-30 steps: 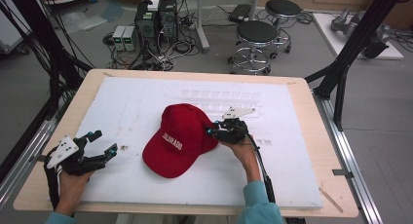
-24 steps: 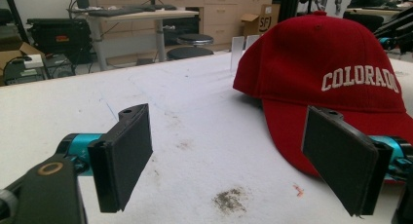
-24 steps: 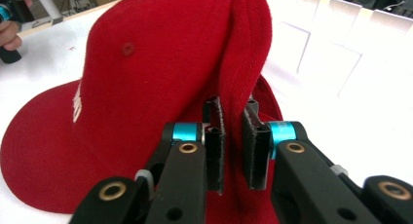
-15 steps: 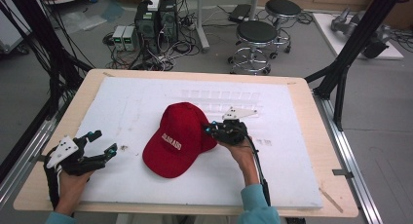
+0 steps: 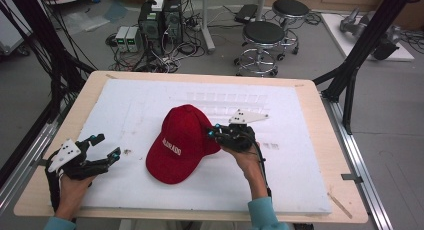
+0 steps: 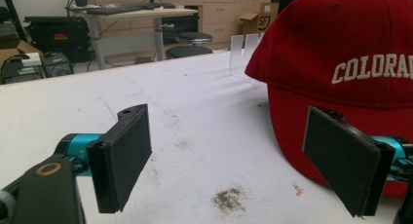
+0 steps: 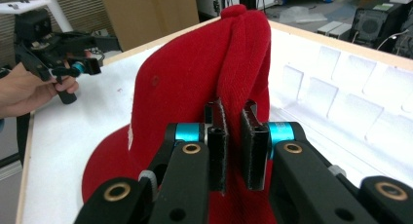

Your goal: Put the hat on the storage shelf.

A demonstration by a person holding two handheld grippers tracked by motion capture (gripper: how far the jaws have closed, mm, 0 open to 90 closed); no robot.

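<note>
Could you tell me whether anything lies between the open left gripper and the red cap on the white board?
Nothing visible does. The left gripper sits open with only bare, slightly smudged white board between it and the red cap. In its own view the cap's brim stands just behind its right-hand pad. The right gripper pinches a fold at the cap's far side.

My cap is red woven cloth, matt, with stitched white letters. My pads look matt black rubber. The white board is rough, scuffed foam on a pale wooden table.
</note>
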